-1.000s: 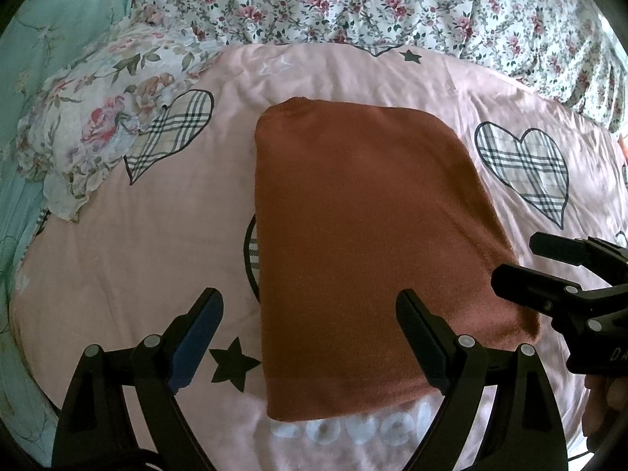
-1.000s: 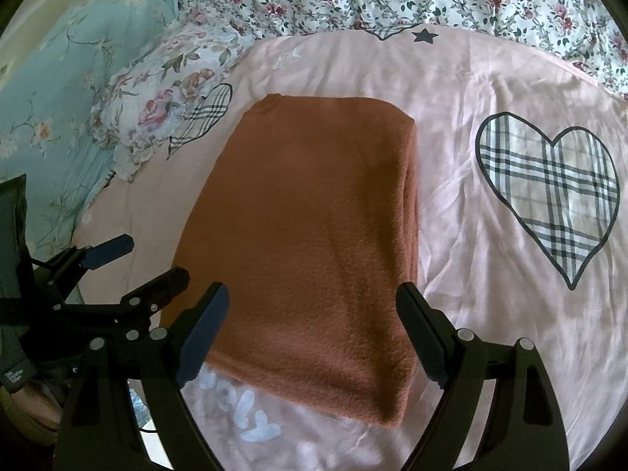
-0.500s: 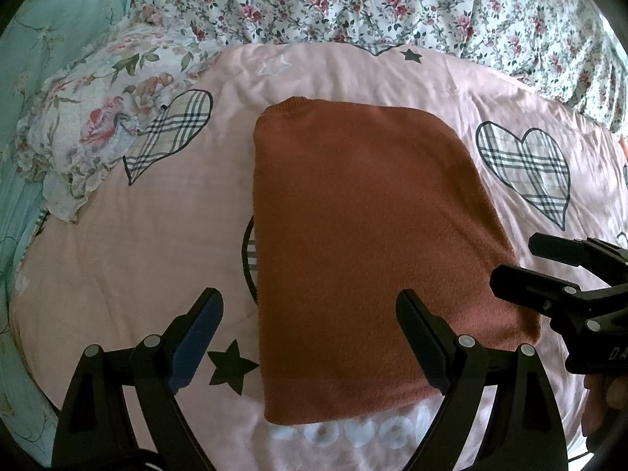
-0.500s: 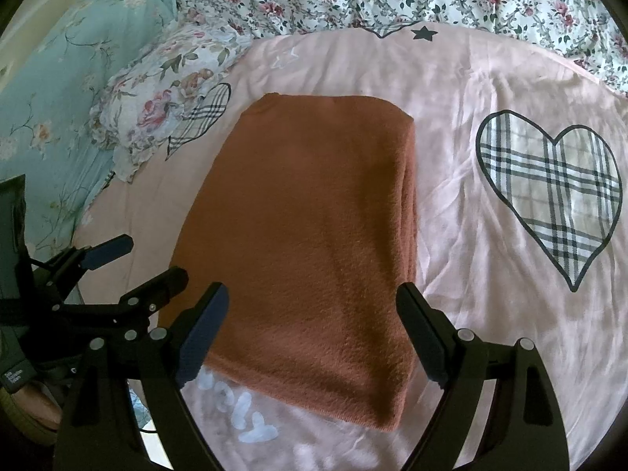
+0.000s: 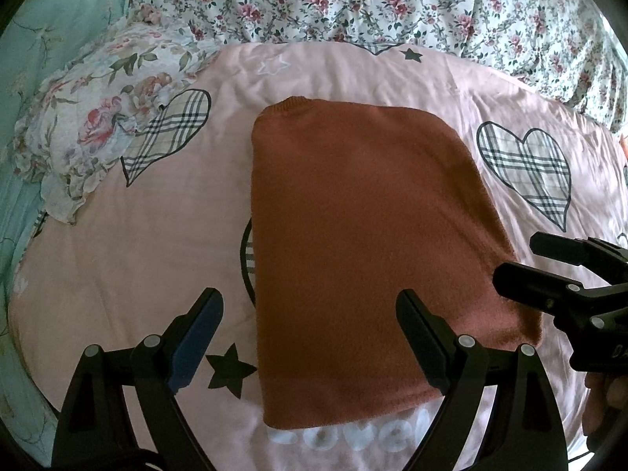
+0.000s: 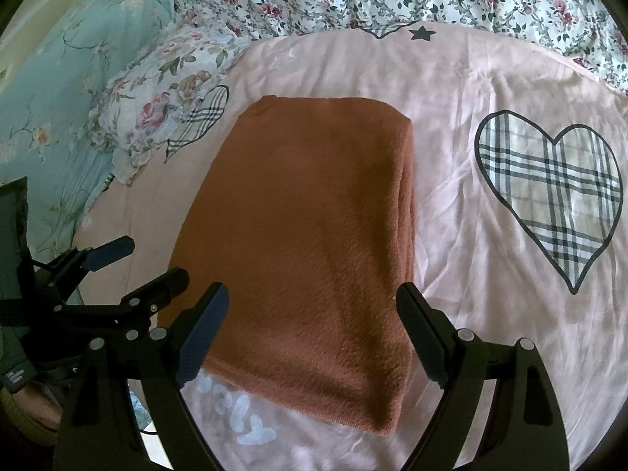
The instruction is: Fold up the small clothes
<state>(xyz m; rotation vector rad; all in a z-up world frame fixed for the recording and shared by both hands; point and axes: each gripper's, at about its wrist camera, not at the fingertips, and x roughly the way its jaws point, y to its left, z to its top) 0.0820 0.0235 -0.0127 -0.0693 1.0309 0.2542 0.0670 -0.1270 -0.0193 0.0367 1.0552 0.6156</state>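
Note:
A rust-brown knitted garment (image 5: 365, 243) lies folded into a neat rectangle on a pink sheet (image 5: 137, 267) printed with plaid hearts and stars. It also shows in the right wrist view (image 6: 306, 259), with stacked layers along its right edge. My left gripper (image 5: 310, 337) is open and empty, hovering above the garment's near left corner. My right gripper (image 6: 312, 333) is open and empty above the garment's near end. Each gripper appears in the other's view: the right one (image 5: 549, 271) at the garment's right corner, the left one (image 6: 137, 267) at its left edge.
A floral pillow (image 5: 94, 129) lies at the left on the sheet's edge. A floral quilt (image 5: 392, 4) runs along the back. A turquoise bedcover (image 6: 51, 98) lies at the far left. Plaid hearts (image 6: 549, 192) mark the pink sheet to the garment's right.
Almost nothing has changed. Both grippers stay open above the garment's near end, with only a slight drift of the views.

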